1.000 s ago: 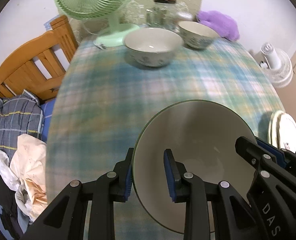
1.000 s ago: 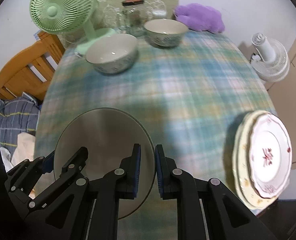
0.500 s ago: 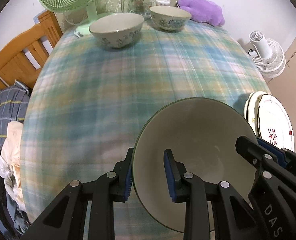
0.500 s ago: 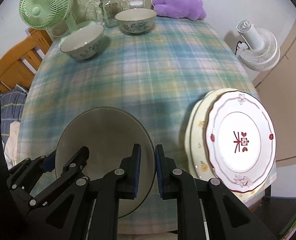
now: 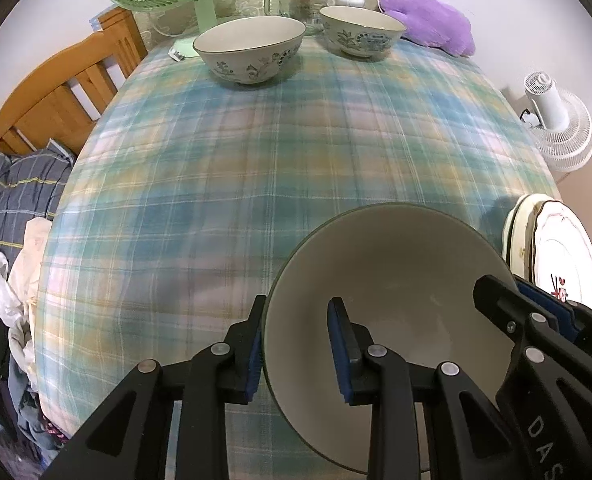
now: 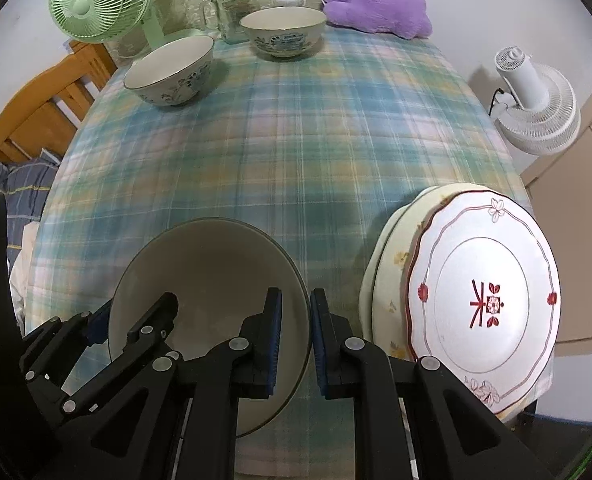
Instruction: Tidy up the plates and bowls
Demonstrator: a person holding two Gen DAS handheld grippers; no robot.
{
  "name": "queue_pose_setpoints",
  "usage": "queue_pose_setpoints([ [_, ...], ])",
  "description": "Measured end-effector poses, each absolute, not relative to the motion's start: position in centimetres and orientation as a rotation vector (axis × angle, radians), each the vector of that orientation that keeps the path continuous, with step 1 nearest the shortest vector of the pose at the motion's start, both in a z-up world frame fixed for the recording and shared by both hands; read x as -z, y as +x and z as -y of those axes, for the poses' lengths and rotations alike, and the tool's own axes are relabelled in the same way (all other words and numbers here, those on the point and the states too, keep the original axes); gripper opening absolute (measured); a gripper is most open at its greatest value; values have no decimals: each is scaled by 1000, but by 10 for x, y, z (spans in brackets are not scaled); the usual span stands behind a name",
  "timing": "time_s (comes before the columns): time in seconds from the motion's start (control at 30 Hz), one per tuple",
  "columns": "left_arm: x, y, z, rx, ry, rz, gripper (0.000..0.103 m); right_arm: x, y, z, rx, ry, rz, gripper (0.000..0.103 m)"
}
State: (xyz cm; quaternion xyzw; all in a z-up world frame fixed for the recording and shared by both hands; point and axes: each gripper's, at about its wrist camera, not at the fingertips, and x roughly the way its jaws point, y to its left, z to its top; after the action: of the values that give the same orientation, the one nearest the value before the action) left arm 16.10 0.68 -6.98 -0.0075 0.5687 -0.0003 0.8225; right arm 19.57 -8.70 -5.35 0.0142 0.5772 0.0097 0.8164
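left wrist: left gripper (image 5: 296,346) clamps near-left rim of bowl (image 5: 392,280), above cloth (image 5: 255,168); plates (image 5: 552,252) just right | right wrist: right gripper (image 6: 296,336) nips bowl's (image 6: 211,272) right rim, nearer plates (image 6: 484,292)

held bowl (image 5: 396,280): glazed ceramic, smooth, dull sheen | tablecloth (image 6: 287,152): woven plaid cloth, matt | stacked plates (image 6: 484,300), lower right: glossy china | gripper fingers (image 6: 273,336): matt black plastic, blue pads | chair (image 5: 51,96), upper left: varnished wood | cushion (image 6: 376,8): purple plush
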Motion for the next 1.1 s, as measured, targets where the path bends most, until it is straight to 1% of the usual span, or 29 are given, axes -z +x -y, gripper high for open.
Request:
queue_pose_setpoints([
  [0.17, 69, 160, -4, -6, -23, -1211, 34, 55, 198, 93, -54, 57, -1233, 18],
  [0.23, 69, 160, -4, -12, -25, -1213, 39, 56, 198, 97, -68, 69, -1238, 18],
  [0.3, 69, 160, -5, -25, -29, -1210, 41, 58, 199, 99, -79, 69, -1240, 18],
  [0.37, 67, 159, -5, -40, -29, -1201, 52, 57, 199, 100, -105, 63, -1228, 18],
  [0.43, 64, 158, -6, -50, -33, -1185, 68, 54, 199, 100, -110, 36, -1215, 18],
  [0.5, 61, 156, -7, -68, -37, -1171, 75, 51, 199, 99, -122, 20, -1202, 18],
  [0.67, 53, 151, -8, -77, -34, -1153, 82, 43, 200, 98, -162, -18, -1188, 19],
  [0.73, 50, 148, -7, -84, -38, -1140, 86, 41, 200, 98, -177, -33, -1180, 25],
  [0.77, 48, 148, -8, -85, -41, -1137, 87, 39, 199, 98, -184, -39, -1173, 34],
  [0.8, 45, 147, -7, -86, -47, -1128, 87, 37, 199, 98, -192, -41, -1165, 46],
  [0.87, 40, 145, -7, -97, -48, -1109, 89, 33, 198, 99, -206, -40, -1142, 57],
  [1.1, 26, 147, -11, -131, -64, -1070, 90, 19, 201, 96, -235, -50, -1095, 58],
])
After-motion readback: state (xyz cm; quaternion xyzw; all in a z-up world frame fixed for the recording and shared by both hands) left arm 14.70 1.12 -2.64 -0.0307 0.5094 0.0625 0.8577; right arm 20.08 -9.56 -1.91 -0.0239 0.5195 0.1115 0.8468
